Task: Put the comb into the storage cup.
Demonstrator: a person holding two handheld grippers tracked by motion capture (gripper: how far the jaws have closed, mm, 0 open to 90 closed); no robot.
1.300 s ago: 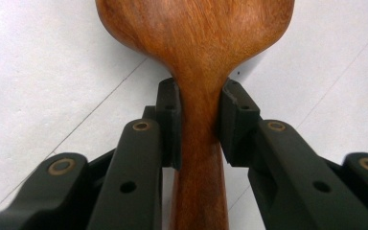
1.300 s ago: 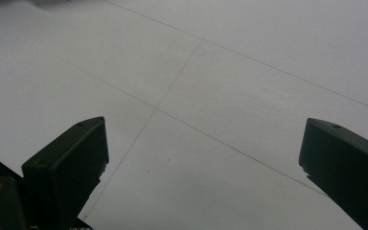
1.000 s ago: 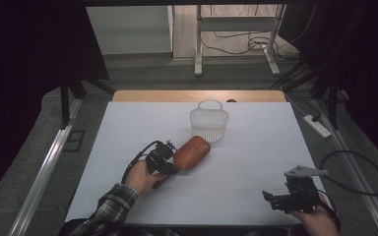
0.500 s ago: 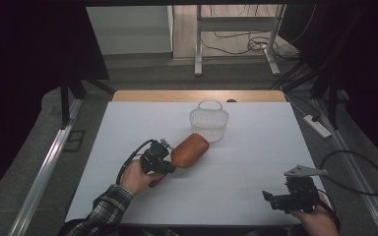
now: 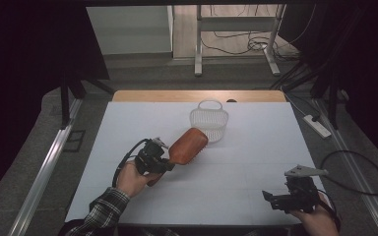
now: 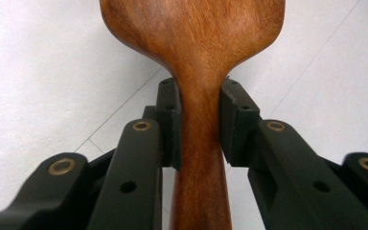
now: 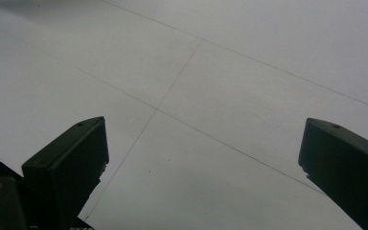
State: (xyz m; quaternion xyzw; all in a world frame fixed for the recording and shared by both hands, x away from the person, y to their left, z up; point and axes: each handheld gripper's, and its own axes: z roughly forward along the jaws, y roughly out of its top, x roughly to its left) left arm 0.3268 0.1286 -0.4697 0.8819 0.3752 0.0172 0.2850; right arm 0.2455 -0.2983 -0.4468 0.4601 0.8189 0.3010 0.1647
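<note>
Clearly left gripper (image 6: 199, 122) pinching neck of brown wooden paddle brush (image 5: 187, 146), lifted beside white mesh basket (image 5: 209, 121). Right gripper (image 7: 201, 158) spread, idle. Risk: narrow grip, brush may swivel; bristle side probably hidden.

A reddish-brown wooden brush (image 5: 187, 146), broad oval head and narrow handle, was held off the white table, its smooth back facing up and its head pointing toward the far right, close to a white mesh basket (image 5: 209, 121). The handle's neck sat pinched between the two black pads of the left gripper (image 6: 200, 122).
</note>
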